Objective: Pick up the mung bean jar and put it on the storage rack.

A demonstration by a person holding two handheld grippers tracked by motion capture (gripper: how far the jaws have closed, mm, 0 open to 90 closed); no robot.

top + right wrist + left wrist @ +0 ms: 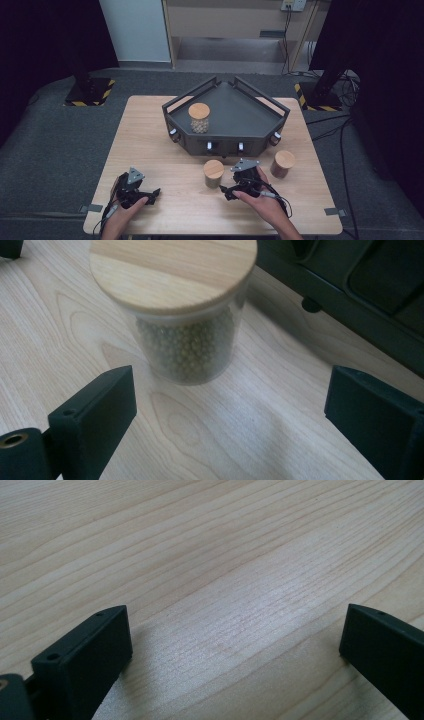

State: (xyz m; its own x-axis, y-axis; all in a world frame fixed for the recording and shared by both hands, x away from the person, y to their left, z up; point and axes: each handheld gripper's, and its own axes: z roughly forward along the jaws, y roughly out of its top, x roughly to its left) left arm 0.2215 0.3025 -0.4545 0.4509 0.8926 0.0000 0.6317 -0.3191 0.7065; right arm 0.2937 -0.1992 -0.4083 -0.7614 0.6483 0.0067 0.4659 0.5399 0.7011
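Nearest the person, the left gripper (150,193) rests low over the front left part of the wooden table (150,130), its jaws spread wide with bare wood grain between them in the left gripper view. The right gripper (230,405) sits at the front right of centre, held in the person's right hand (267,202), and its jaws also stand spread apart with nothing pinched. Just beyond its fingertips stands the green-bean jar (182,315): a short, clear glass cylinder packed with small round olive-green beans and closed by a flat, pale round wooden lid. In the right gripper view the jar stands upright on the table ahead of the jaws and somewhat toward the left one, apart from both pads, not between them. In the high view the same jar (213,173) sits just left of and beside the gripper, in front of the tray. Further right, near the tray's front right corner, stands a brown jar (282,163) with the same kind of lid. Beyond both lies a dark grey angular tray (240,120) with raised rails, and inside it, toward its left, a third lidded jar (199,118) stands upright. In count: three jars, one tray, two grippers.
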